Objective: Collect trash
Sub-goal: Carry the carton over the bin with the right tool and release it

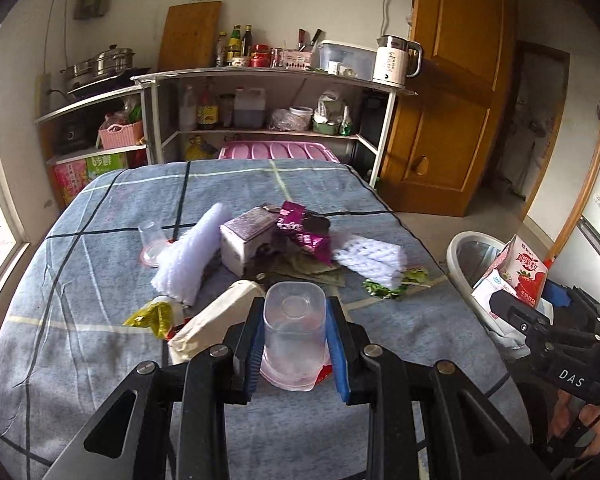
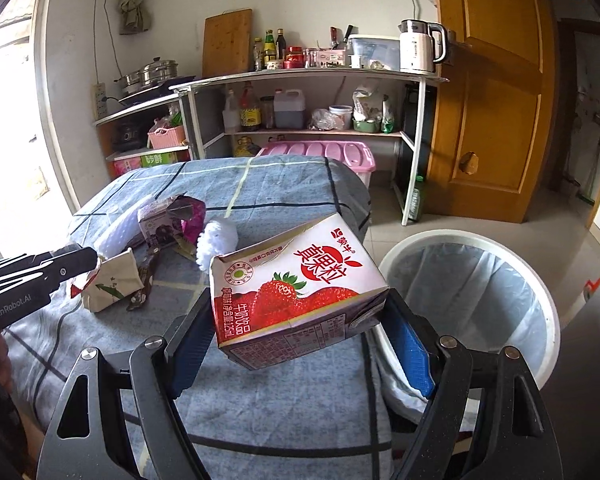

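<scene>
My left hand-held gripper [image 1: 296, 330] is clamped on a clear plastic cup [image 1: 294, 336], thin-walled and slick, so it could squirt out or crush if I squeeze harder; my right hand-held gripper [image 2: 300, 312] pinches a strawberry milk carton [image 2: 300, 292] by its corners, tilted, likely to twist free. The carton hangs at the worktop [image 2: 260, 184] edge beside the white bin [image 2: 472, 240]; open floor beyond, litter pile [image 1: 276, 240] well ahead of the cup.

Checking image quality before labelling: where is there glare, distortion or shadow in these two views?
Left wrist view: window edge blown out at far left, shelf bowed by the fisheye, dark vignette corners, clear plastic cup sharp. Right wrist view: window overexposed, door curved, strawberry milk carton sharp and evenly lit.
</scene>
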Demonstrator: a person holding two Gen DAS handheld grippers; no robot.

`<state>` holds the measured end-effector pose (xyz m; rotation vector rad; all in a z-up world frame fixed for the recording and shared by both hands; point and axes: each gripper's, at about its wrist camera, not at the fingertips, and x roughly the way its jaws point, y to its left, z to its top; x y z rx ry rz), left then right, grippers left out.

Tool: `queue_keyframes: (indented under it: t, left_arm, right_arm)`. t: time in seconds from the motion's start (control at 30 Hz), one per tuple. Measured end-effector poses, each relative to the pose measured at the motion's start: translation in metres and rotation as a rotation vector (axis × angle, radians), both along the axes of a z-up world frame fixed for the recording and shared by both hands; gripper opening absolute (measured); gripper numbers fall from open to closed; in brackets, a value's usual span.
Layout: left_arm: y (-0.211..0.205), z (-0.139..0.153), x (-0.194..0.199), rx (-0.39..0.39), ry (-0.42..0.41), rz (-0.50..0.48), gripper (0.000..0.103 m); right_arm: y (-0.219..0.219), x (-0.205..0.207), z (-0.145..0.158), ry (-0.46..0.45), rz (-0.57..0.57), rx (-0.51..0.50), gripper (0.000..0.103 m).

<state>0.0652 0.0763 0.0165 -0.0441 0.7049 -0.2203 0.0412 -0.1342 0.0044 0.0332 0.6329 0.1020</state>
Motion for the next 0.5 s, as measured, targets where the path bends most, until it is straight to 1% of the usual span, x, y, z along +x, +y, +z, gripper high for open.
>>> queue_keyframes:
  t: [0.17,0.27,0.33,0.43,0.5]
  left_arm:
    - [-0.028,0.002,0.005,-0.017,-0.010,-0.066,0.029]
    - [-0.047,0.002,0.009,-0.012,-0.011,-0.106,0.029]
    - [-0.059,0.002,0.014,-0.026,0.002,-0.142,0.029]
    - [-0.086,0.000,0.023,-0.020,0.007,-0.195,0.029]
    - [-0.102,-0.002,0.030,-0.042,0.019,-0.233,0.029]
  right_arm:
    - [-0.022,-0.004,0.002,0.003,-0.039,0.010,0.081]
    - [-0.038,-0.006,0.004,-0.002,-0.068,0.019,0.081]
    - [-0.052,-0.005,0.005,-0.003,-0.098,0.024,0.081]
    - [-0.075,-0.004,0.006,0.002,-0.141,0.031,0.081]
    - [-0.090,-0.003,0.006,0.008,-0.171,0.013,0.081]
